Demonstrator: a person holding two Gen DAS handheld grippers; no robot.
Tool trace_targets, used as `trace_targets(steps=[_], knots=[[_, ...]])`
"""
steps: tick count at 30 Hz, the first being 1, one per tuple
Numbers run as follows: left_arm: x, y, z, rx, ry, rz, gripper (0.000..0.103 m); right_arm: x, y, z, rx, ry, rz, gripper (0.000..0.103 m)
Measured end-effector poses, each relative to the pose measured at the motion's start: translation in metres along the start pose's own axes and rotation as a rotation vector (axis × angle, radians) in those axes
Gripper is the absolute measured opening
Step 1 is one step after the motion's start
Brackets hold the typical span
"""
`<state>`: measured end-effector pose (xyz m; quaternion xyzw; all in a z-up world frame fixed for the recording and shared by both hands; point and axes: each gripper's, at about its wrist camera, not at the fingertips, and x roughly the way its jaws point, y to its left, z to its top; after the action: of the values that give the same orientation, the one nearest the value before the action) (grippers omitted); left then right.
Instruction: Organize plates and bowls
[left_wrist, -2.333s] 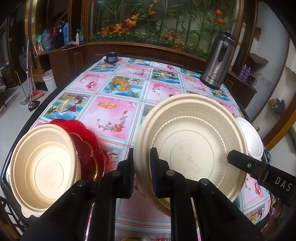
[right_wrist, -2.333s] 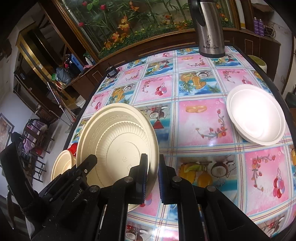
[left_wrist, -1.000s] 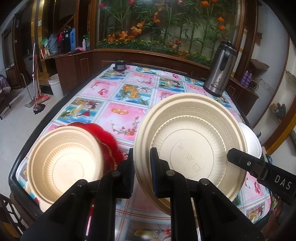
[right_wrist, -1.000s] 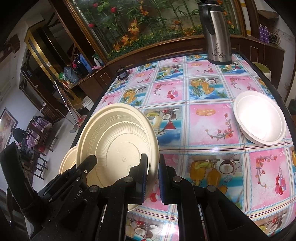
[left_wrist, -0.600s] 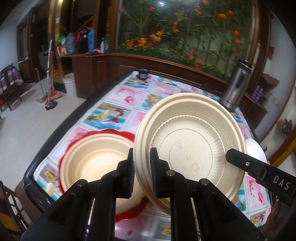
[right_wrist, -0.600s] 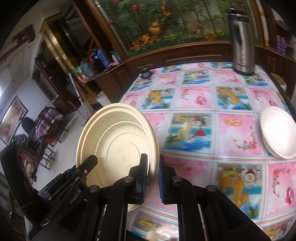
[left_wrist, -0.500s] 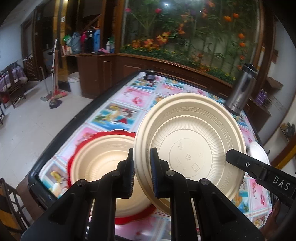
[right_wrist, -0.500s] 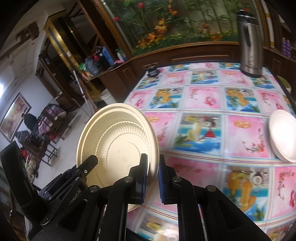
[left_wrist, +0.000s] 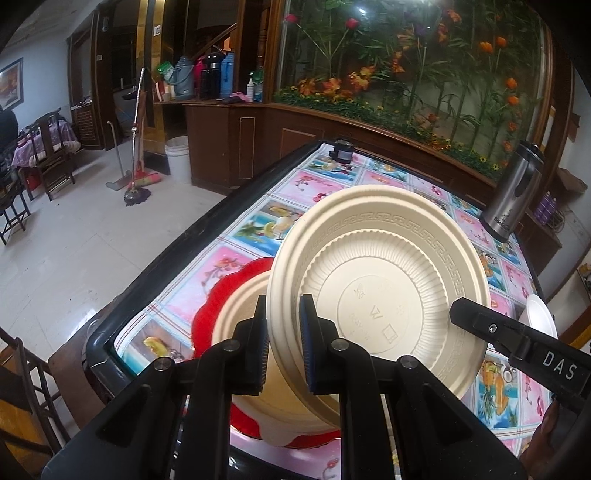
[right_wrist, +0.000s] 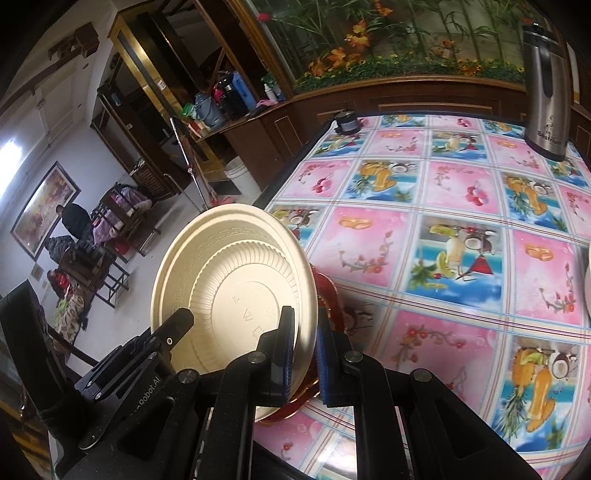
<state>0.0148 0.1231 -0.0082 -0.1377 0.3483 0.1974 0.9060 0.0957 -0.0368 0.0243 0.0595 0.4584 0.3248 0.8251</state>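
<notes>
Both tongs are clenched on the rim of one cream plastic plate (left_wrist: 376, 295), which is held up on edge with its ribbed underside and embossed centre facing the cameras. The left tongs (left_wrist: 282, 343) grasp the rim at its lower left, one blue-padded finger on each face of the plate. The right tongs (right_wrist: 304, 354) pinch the opposite side of the same rim (right_wrist: 236, 295), with the plate spreading to their left. In the left view the right tongs' black arm, lettered "DAS", crosses the plate's lower right edge.

Directly below and behind the held plate, just left of the left tongs, a second cream bowl (left_wrist: 240, 314) sits inside a red scalloped plate (left_wrist: 221, 295) at the near corner of the surface (right_wrist: 443, 258), which is covered by a pink and blue fruit-patterned cloth. From the right tongs only a sliver of the red plate (right_wrist: 328, 295) shows past the held plate's edge.

Far to the right of the left tongs lies a white bowl (left_wrist: 541, 317), mostly hidden by the other arm. A steel thermos jug (right_wrist: 546, 88) stands at the far right of the surface, and a small dark pot (right_wrist: 347, 123) sits at its far left corner.
</notes>
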Motion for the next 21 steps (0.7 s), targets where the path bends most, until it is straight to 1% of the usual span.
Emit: trace_targets(steps=[21], knots=[[0.001,0.018,-0.006,-0.016,0.013,0.023,0.013,0.015,0.016,-0.005,-0.028,0.034,0.014,0.01]])
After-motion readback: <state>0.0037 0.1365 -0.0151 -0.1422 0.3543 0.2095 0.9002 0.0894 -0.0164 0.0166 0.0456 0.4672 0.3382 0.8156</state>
